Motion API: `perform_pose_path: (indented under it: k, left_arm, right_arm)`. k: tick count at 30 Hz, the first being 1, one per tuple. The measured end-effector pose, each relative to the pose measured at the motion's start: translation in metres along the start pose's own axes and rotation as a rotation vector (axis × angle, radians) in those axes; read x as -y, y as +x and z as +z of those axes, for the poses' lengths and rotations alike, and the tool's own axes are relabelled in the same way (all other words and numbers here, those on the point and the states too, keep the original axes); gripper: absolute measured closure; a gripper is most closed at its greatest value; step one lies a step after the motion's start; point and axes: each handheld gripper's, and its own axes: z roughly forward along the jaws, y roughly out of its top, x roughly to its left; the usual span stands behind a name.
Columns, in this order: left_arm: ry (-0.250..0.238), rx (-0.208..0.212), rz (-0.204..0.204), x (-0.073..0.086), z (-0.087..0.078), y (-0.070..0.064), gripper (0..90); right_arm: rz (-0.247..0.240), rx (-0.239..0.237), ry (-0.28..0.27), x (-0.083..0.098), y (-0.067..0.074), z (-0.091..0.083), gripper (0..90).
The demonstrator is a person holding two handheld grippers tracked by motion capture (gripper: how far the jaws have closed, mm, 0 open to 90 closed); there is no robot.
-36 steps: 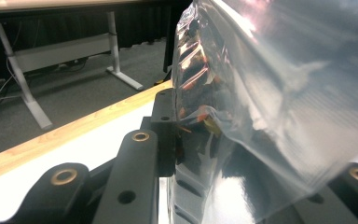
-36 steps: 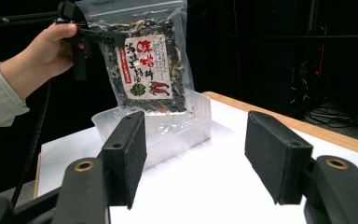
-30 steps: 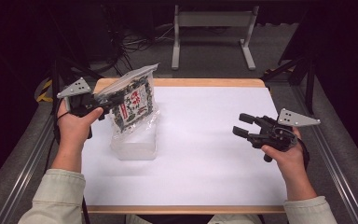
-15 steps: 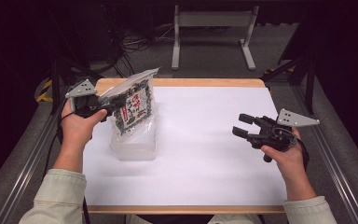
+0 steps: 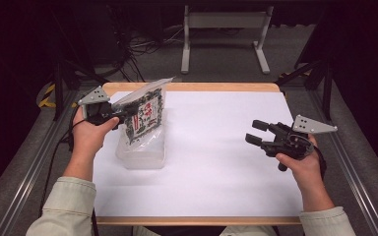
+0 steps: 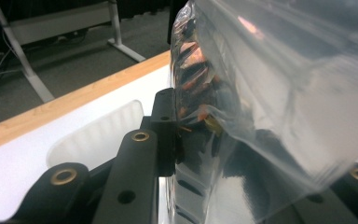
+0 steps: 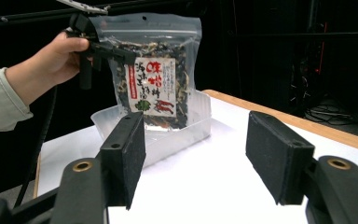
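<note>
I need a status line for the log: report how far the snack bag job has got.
Done: the left gripper is shut on the snack bag and holds it upright. In hand: the bag's bottom sits in or just above the clear plastic container; I cannot tell if it touches. Left: letting go of the bag, wherever it ends up. The right gripper hangs open over the white table, holding nothing.

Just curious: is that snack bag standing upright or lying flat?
Upright: the left gripper pinches the snack bag by its edge, its bottom in the clear tray.
</note>
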Motion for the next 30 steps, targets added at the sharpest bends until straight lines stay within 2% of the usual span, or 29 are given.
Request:
perform_pose_path:
  k: [2, 12, 13, 14, 17, 18, 25, 30]
  left_arm:
    - [0.003, 0.002, -0.005, 0.003, 0.002, 0.001, 72.9]
    - [-0.044, 0.031, -0.065, 0.017, -0.001, 0.01, 72.8]
    - [-0.048, 0.028, -0.057, 0.018, -0.002, 0.011, 72.8]
    - [-0.055, 0.031, -0.07, 0.02, -0.002, 0.011, 72.8]
    - [-0.071, 0.035, -0.076, 0.024, -0.003, 0.014, 72.8]
    - [-0.078, 0.034, -0.091, 0.026, -0.003, 0.014, 72.8]
    - [-0.097, 0.018, -0.116, 0.033, -0.005, 0.021, 72.6]
    - [-0.103, 0.017, -0.121, 0.033, -0.005, 0.022, 72.5]
  right_arm:
    - [0.0, 0.001, -0.001, 0.0, 0.0, 0.0, 38.4]
    - [0.003, 0.0, 0.005, 0.001, -0.001, 0.002, 38.3]
    - [0.004, 0.0, 0.008, 0.002, -0.001, 0.003, 38.3]
    - [0.004, 0.001, 0.01, 0.002, 0.0, 0.003, 38.3]
    - [0.002, 0.007, 0.014, 0.003, -0.001, 0.004, 38.3]
    - [0.002, 0.008, 0.015, 0.003, -0.001, 0.004, 38.3]
    - [0.007, 0.01, 0.018, 0.004, -0.001, 0.004, 38.3]
    - [0.015, 0.011, 0.021, 0.005, -0.003, 0.004, 38.3]
